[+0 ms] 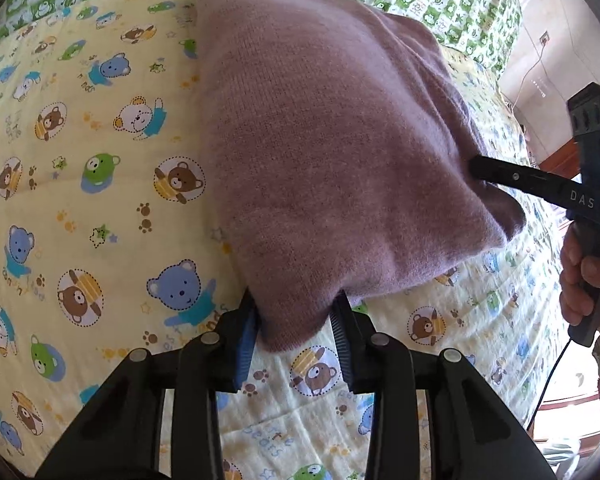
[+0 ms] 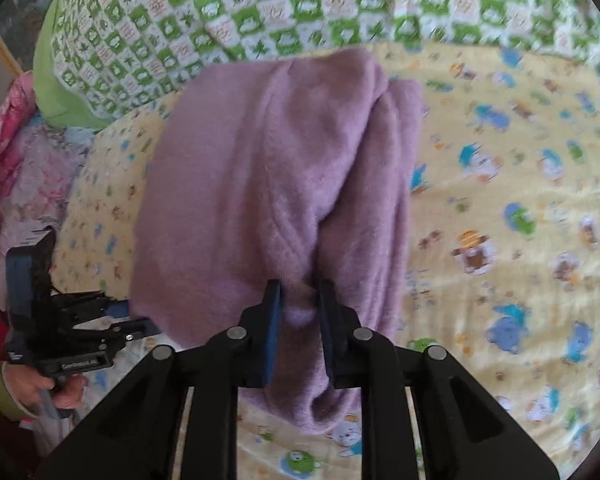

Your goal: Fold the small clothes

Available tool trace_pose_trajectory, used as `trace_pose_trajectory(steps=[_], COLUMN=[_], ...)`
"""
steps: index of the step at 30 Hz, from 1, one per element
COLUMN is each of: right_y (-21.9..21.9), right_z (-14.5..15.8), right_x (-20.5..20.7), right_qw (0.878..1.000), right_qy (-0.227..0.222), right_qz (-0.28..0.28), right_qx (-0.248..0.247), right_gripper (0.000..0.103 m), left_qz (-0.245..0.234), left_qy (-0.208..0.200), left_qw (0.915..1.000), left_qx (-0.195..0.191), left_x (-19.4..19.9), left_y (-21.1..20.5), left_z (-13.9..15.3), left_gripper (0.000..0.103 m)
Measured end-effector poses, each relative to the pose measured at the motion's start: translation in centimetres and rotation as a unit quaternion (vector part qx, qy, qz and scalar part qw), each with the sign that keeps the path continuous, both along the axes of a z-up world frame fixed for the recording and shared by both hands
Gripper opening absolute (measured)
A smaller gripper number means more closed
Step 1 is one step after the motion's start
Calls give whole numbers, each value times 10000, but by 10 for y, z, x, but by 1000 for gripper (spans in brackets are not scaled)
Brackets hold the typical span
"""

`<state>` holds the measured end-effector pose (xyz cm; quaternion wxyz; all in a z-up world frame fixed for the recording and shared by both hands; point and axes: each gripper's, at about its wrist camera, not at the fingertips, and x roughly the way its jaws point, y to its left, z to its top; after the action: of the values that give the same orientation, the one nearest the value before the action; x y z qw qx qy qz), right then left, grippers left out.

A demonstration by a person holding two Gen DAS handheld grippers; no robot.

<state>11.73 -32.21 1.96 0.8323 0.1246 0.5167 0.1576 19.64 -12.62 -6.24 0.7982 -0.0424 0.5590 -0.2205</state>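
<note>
Left wrist view: the left hand-held gripper point(image 1: 296, 320) clamps a corner of the folded mauve knitted sweater point(image 1: 332, 128) lying on the yellow bear-print bedsheet point(image 1: 80, 200). Right wrist view: the right hand-held gripper point(image 2: 300, 312) pinches a bunched fold of that sweater's near edge.

A bed point(image 1: 80, 200) is covered with a yellow sheet point(image 2: 500, 220) with little bears on it. A purple sweater point(image 1: 320, 140) lies folded on the sheet. A green and white checked blanket point(image 2: 260, 12) lies at the far end.
</note>
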Motion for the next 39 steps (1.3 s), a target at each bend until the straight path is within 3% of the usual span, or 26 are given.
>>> trace_pose_trajectory(steps=[2,3,8,11,14,16,20,24,25,28,30,32,39], right_y=[-1,-3,-32,-35,-40,-44,-42,-38,-39,-35,-25,-15,-19], right_z=[-6,-4,44,22,-12,-20,-6,26,31,44,45,41,11], right_x=[0,-2,-28,-29,-25,-24,-29,-27,-26,-13,4,22,80], right_qw=[10000,10000,9942,9975,9960,9933,9901,9896,9893,9879,9888,9897,9914], right_qy=[58,39,-578,-294,69,130,37,-416,-540,-820,-824,-766,-332], right_qz=[-45,-81,-559,-584,-804,-1058,-1294,-1358,-1345,-1254,-1228,-1201,-1209], right_qx=[-2,42,710,280,373,458,544,218,192,406,222,-107,-363], right_gripper=[17,8,6,5,6,10,18,42,43,43,43,43,43], left_qz=[-27,-51,-61,-125,-167,-186,-236,-137,-97,90,197,283,477], left_qy=[-1,-6,-96,-102,-11,124,212,180,148,17,5,-13,256], left_qw=[10000,10000,9998,9998,9999,9998,9995,9997,9997,9994,9990,9991,9981], left_qx=[-10,-8,-153,-129,-10,8,70,-106,-170,-343,-392,-327,-295], left_x=[-2,-3,-11,-15,-15,-14,-21,-31,-32,-26,-15,-6,18], left_y=[3,4,20,16,13,15,24,38,42,50,50,47,40], left_z=[1,2,15,14,6,0,4,20,25,39,43,43,20], left_gripper=[35,33,24,23,23,24,26,26,27,33,42,42,45])
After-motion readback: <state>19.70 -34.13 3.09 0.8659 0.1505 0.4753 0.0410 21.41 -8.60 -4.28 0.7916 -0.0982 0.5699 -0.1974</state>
